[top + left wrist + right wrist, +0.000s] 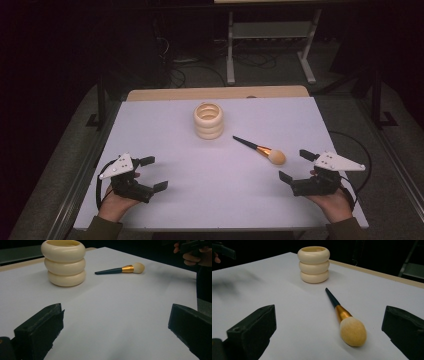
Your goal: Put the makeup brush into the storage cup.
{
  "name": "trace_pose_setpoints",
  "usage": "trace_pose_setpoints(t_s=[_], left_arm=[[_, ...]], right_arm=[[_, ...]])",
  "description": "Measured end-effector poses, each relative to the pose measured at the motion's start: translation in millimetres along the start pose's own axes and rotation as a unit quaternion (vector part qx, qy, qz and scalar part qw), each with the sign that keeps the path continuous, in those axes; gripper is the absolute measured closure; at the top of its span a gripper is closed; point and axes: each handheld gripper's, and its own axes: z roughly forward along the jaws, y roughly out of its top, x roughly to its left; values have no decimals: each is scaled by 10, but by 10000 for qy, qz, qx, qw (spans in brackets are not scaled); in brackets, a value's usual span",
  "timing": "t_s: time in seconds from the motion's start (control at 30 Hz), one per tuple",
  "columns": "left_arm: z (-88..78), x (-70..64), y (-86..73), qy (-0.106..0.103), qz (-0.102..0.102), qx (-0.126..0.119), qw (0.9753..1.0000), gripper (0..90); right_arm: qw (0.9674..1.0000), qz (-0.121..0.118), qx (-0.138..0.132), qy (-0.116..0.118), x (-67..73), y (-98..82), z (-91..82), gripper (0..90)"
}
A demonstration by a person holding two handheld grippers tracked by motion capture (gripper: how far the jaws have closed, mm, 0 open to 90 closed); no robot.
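A cream holder shaped like three stacked rings stands upright at the middle back of the white table. A makeup brush with a dark handle, gold ferrule and tan bristle head lies flat to its right, bristles toward the near right. My left gripper rests at the near left, open and empty. My right gripper sits at the near right, open and empty, just beyond the bristle head. The holder and brush lie far ahead in the left gripper view. The brush lies between the right jaws' line of sight, with the holder behind.
The table's far edge shows a bare wooden strip. Behind it stand a white metal frame and cables on a dark floor. The other hand with its gripper appears at the top right of the left gripper view.
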Motion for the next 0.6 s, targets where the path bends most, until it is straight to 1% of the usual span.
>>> trace_pose_setpoints(t_s=[0.07, 0.17, 0.2, 0.3, 0.33, 0.5, 0.6], left_arm=[[-8, -4, 2, -2, -1, -25, 10000, 0], [-22, -9, -2, 7, -1, -28, 10000, 0], [-25, -8, -2, 16, 4, -34, 10000, 0], [-28, -4, 0, 14, -33, -53, 10000, 0], [-26, -4, 0, 7, -39, -60, 10000, 0], [-24, 6, 3, 11, -24, -32, 10000, 0], [-33, 7, 13, -14, -70, -104, 9999, 0]], right_arm=[[10000, 18, -2, 7, -7, 8, 9, 0], [10000, -38, -16, 6, -11, 23, 24, 0], [10000, -23, -25, 9, -8, 28, 29, 0], [10000, -17, -10, 5, -10, 41, 39, 0], [10000, -62, -40, 7, -21, 46, 44, 0], [10000, -16, -51, -7, -54, 70, 65, 0], [10000, -17, -39, -2, -66, 78, 73, 0]])
